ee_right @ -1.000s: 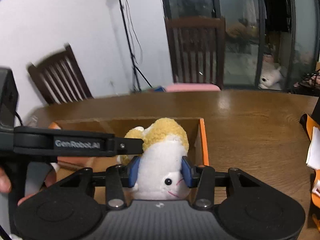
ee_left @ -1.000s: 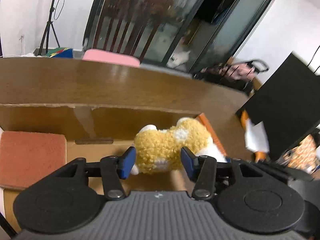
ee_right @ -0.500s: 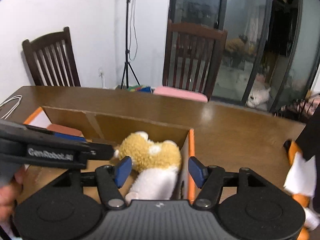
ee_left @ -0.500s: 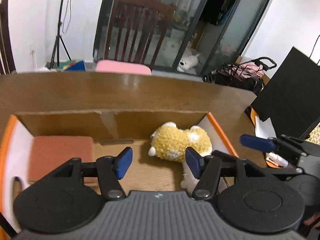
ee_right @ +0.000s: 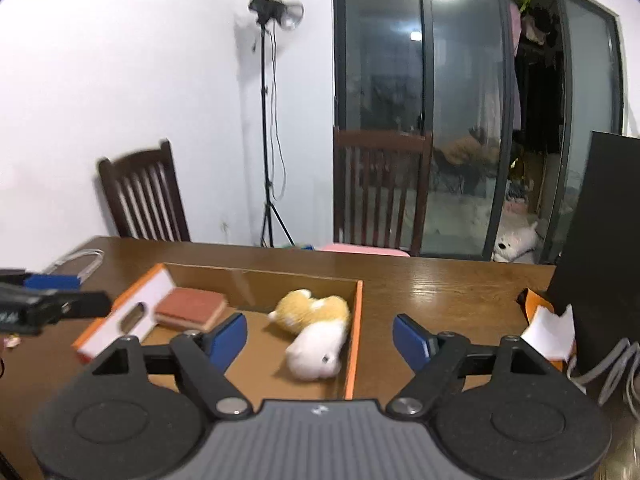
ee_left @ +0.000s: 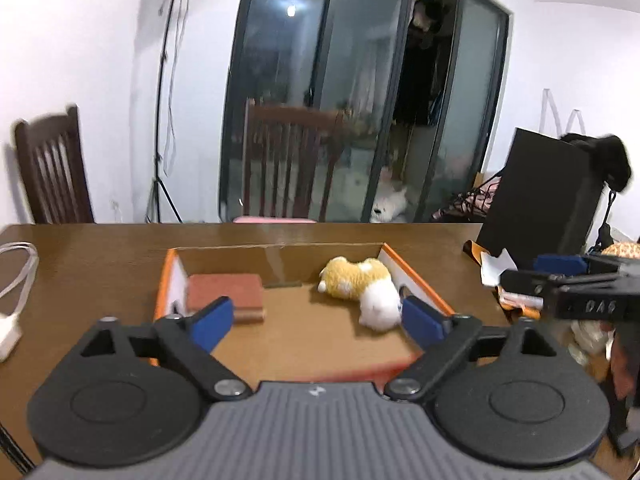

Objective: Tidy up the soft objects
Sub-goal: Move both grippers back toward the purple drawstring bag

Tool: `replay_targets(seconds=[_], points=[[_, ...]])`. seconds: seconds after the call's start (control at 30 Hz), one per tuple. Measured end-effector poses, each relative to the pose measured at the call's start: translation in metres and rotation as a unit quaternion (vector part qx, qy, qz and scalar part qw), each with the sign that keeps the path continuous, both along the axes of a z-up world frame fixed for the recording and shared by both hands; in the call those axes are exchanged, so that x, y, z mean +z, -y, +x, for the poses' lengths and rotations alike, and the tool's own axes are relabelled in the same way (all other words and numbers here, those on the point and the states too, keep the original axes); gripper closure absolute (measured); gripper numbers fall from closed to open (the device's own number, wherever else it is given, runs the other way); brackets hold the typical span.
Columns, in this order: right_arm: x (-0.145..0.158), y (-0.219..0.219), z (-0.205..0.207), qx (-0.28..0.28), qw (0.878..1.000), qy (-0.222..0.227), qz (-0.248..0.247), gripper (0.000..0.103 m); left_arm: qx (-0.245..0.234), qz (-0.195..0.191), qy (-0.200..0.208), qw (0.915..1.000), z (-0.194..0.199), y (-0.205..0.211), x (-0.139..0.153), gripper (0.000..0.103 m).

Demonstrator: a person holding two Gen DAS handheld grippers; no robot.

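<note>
Both the left gripper [ee_left: 316, 318] and right gripper [ee_right: 320, 336] hover wide apart, holding nothing. The yellow-and-white plush toy [ee_left: 362, 286] lies at three o'clock inside the orange-rimmed cardboard box [ee_left: 416, 280]. Only the right view shows its eye.

Legible markings: one. Right gripper [ee_left: 560, 270], seen at the right edge of the left wrist view: pale embossed characters on its black side bar, blurred, apparently "DAS"; reading uncertain. No other text, label, brand or number is readable in either view.
</note>
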State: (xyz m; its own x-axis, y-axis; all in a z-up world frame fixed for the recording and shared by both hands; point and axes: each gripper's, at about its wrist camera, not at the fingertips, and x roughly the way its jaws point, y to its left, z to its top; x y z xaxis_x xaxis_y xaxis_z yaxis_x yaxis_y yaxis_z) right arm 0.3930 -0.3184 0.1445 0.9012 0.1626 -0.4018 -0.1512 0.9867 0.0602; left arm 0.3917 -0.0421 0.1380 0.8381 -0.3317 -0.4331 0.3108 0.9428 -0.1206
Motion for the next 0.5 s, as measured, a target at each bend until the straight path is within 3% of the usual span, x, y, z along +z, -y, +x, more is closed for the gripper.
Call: replay_targets(seconds=[0.23,0.33,0.5], points=[[-0.024,-0.012,-0.117,0.037,0.996,0.073,-0.037,0.016,0.043,0.035,0.067,0.9962,-0.127,-0.025,-0.032,0.000],[-0.038,-0.018,-0.151,0.060,0.995,0.075,-0.017,0.012,0.061,0.034,0.082,0.9942,-0.165,-0.032,-0.046,0.000],[-0.076,-0.029,-0.192,0.069,0.996,0.035,0.037,0.009,0.059,0.041,0.054,0.9960,-0.196,-0.043,-0.069,0.000]])
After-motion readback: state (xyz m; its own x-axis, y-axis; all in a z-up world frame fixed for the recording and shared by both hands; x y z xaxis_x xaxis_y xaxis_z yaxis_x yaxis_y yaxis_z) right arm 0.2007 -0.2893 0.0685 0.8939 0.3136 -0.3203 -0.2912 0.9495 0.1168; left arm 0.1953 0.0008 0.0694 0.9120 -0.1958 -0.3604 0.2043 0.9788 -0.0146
